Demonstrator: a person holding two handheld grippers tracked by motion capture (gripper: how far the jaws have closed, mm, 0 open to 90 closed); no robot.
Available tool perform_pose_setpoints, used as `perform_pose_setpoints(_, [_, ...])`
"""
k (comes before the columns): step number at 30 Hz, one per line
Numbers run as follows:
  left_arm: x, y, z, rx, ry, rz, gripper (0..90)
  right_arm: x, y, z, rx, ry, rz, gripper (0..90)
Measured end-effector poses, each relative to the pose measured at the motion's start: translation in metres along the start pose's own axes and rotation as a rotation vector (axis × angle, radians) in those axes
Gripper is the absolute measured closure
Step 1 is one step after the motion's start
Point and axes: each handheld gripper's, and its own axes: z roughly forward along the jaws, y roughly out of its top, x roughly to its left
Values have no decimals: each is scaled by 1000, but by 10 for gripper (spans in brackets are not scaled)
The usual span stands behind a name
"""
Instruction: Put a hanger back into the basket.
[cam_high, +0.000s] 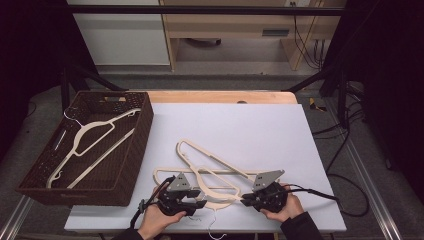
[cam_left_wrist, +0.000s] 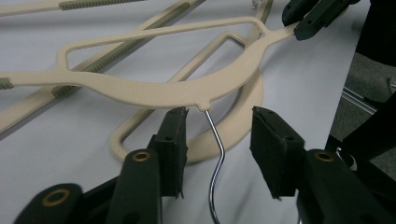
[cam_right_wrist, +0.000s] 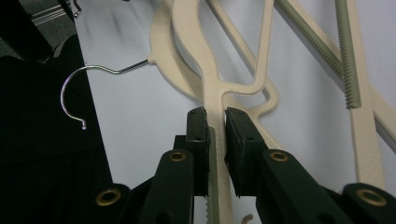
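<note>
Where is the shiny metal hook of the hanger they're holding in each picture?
High view: the metal hook curls at the bottom edge, between the two hands.
Left tool view: it runs down the middle, between the open jaws.
Right tool view: it curves at the upper left.
Shared landmark: the cream hanger it belongs to.

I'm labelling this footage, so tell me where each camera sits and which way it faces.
High view: above the person's side, facing forward and down on the table; both hands enter at the bottom.
Left gripper view: rides the left claw, open around a hanger hook.
Right gripper view: rides the right claw, shut on the hanger arm.
Shared: that top hanger.
</note>
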Motion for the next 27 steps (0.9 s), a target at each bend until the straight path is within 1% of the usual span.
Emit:
perform_pose_setpoints(2, [0, 0, 4, 12, 4, 1, 635, 0, 0, 0, 0, -1, -1, 800])
perform_pose_setpoints(3, [-2, 0, 6, 13, 8, -6, 651, 0, 0, 0, 1, -1, -1, 799])
perform_pose_setpoints(4, [-2, 0, 7, 23, 12, 0, 665, 0, 0, 0, 1, -3, -1, 799])
perform_pose_setpoints(6, [-3, 0, 9, 32, 31, -8, 699, 0, 0, 0, 0, -3, 0, 799])
perform_pose_setpoints(8, [-3, -1, 10, 33, 48, -16, 741, 0, 0, 0, -2, -3, -1, 799])
perform_pose_setpoints(9, [-3, -1, 11, 29, 55, -27, 760, 0, 0, 0, -4, -5, -1, 800])
perform_pose_setpoints(12, [-4, -1, 11, 25, 69, -49, 807, 0, 0, 0, 0, -8, -2, 799])
perform_pose_setpoints(13, [-5, -1, 11, 23, 73, -53, 838, 0, 0, 1, 0, -9, 1, 799])
perform_pose_setpoints(14, [-6, -1, 11, 19, 85, -60, 841, 0, 0, 1, -5, -11, 3, 799])
perform_pose_setpoints(16, [-8, -1, 11, 17, 105, -58, 849, 0, 0, 1, -8, -12, 3, 799])
perform_pose_setpoints(18, [-9, 0, 10, 15, 123, -72, 857, 0, 0, 0, -8, -11, 5, 799])
perform_pose_setpoints(21, [-12, 2, 8, 7, 163, -64, 869, 1, 1, 1, -9, -5, 27, 797])
perform_pose_setpoints(22, [-13, 2, 8, 4, 175, -64, 872, 0, 1, 1, -8, 1, 28, 797])
perform_pose_setpoints(23, [-14, 3, 7, 4, 181, -65, 875, 1, 1, 1, -10, -2, 38, 797])
perform_pose_setpoints(25, [-14, 4, 6, 0, 188, -70, 879, 1, 1, 2, -6, 2, 41, 797])
perform_pose_setpoints(27, [-15, 6, 5, -2, 196, -66, 882, 1, 1, 2, -9, 4, 51, 796])
